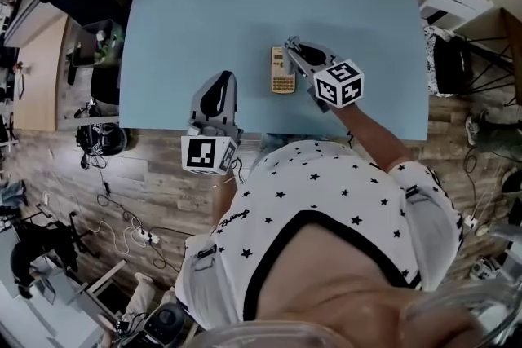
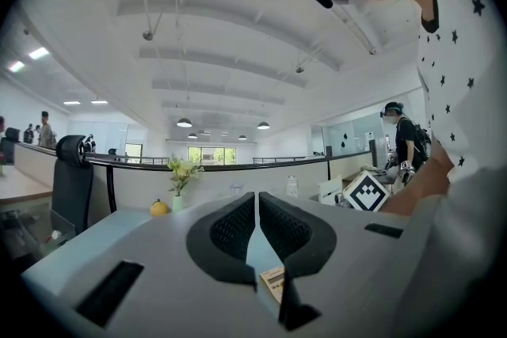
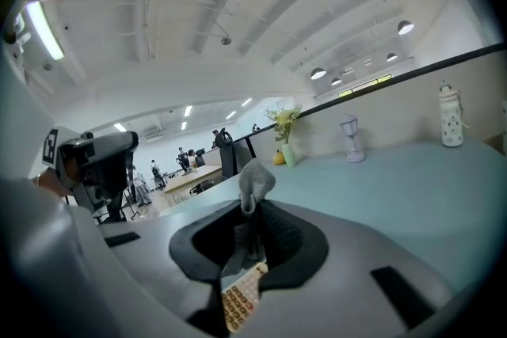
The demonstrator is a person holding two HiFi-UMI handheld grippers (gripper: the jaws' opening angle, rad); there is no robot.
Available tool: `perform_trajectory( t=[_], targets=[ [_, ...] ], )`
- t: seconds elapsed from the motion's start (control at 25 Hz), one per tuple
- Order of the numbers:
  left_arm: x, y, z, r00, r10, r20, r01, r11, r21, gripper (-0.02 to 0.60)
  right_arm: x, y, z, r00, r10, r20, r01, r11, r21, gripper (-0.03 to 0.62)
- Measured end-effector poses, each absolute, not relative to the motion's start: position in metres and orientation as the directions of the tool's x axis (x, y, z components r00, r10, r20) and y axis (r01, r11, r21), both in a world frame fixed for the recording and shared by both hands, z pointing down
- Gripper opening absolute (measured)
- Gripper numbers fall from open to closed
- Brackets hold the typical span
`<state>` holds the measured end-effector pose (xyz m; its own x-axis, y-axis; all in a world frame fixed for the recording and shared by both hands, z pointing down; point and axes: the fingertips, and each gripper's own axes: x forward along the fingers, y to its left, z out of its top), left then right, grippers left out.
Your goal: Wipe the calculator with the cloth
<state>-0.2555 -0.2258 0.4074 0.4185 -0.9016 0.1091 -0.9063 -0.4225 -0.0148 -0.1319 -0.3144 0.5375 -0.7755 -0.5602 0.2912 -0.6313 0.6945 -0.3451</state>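
Our right claw (image 3: 254,211) pinches the cloth (image 3: 256,180), and its jaws hide most of the calculator (image 3: 240,298) just beneath. Our left claw (image 2: 257,202) is closed and empty.

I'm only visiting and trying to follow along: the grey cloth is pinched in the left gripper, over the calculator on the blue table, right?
Not quite. The right gripper pinches the grey cloth, as the right gripper view shows; the left gripper is shut on nothing. The rest holds: the cloth is over the calculator on the blue table.
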Motion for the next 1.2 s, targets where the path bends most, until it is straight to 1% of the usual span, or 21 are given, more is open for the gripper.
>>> perform_trajectory(
  t=[0.16,0.28,0.52,0.76,0.96,1.2],
  targets=[
    [-0.279,-0.220,0.409,0.402,-0.908,0.119,-0.914,-0.405,-0.005,0.040,-0.160,-0.321,0.567,-0.757,-0.534,0.376,-0.646,0.697,-0.311,0.055],
    [-0.295,-0.214,0.412,0.381,-0.916,0.122,-0.923,-0.384,0.001,0.040,-0.176,-0.325,0.592,-0.730,-0.516,0.448,-0.658,0.709,-0.254,0.055],
    [-0.314,-0.206,0.417,0.341,-0.931,0.127,-0.939,-0.344,0.005,0.040,-0.193,-0.334,0.631,-0.675,-0.479,0.561,-0.650,0.746,-0.145,0.055],
    [-0.329,-0.198,0.417,0.313,-0.940,0.132,-0.949,-0.315,0.005,0.040,-0.195,-0.333,0.654,-0.641,-0.459,0.615,-0.648,0.753,-0.114,0.055],
    [-0.330,-0.201,0.412,0.318,-0.940,0.125,-0.947,-0.320,0.000,0.040,-0.193,-0.337,0.655,-0.633,-0.458,0.624,-0.648,0.755,-0.103,0.055],
    [-0.316,-0.207,0.410,0.354,-0.927,0.123,-0.934,-0.356,0.001,0.040,-0.164,-0.340,0.656,-0.598,-0.490,0.635,-0.695,0.712,-0.105,0.055]
  ],
)
